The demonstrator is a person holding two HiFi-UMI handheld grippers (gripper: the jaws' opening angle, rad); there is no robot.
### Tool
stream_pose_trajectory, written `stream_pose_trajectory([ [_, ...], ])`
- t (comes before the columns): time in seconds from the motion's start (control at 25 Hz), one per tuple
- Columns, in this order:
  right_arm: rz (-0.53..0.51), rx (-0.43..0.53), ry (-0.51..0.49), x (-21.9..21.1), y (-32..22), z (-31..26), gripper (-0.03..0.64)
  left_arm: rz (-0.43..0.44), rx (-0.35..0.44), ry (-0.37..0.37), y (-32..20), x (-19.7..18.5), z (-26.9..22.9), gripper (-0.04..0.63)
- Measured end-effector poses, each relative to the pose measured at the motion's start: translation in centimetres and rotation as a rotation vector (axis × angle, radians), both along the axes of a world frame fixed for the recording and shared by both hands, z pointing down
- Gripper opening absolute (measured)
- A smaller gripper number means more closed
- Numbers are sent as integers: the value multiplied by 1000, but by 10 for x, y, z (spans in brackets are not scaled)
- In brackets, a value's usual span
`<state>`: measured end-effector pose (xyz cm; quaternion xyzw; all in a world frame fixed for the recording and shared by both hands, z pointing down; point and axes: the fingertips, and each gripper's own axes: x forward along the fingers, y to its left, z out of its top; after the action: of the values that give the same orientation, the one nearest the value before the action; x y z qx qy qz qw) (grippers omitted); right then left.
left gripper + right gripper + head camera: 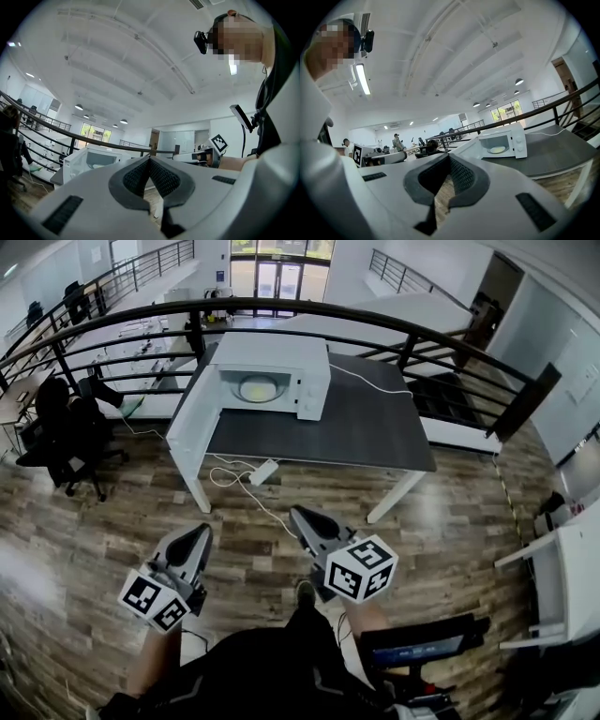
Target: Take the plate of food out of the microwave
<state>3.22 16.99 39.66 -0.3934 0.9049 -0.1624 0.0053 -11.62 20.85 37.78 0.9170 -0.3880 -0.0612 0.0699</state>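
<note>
Holds the left gripper [199, 538] low over the wood floor [103, 521], tips pressed together with nothing between. Same with the right gripper [302, 517] just beside it: closed, empty. Well apart from both, up on the table [375, 427], door [192, 432] swung wide, plate [259, 388] inside the microwave [281, 357] — what lies on it too small to make out.

Wood-plank floor [450, 549], curved black railing [309, 305], dark-topped table [375, 427], black office chair [70, 442] — glass doors [278, 277] beyond.
</note>
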Motion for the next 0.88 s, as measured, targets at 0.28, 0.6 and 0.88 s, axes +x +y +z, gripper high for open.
stream_pose_trajectory([
  [0.28, -30, -8, -16, 7, -36, 7, -2, -64, -15, -4, -31, -5, 3, 5],
  [0.6, -83, 17, -31, 23, -106, -4, -2, -86, 4, -17, -92, 25, -6, 5],
  [0.88, -119, 5, -56, 50, -165, -7, -2, -99, 6, -20, -151, 59, -15, 5],
])
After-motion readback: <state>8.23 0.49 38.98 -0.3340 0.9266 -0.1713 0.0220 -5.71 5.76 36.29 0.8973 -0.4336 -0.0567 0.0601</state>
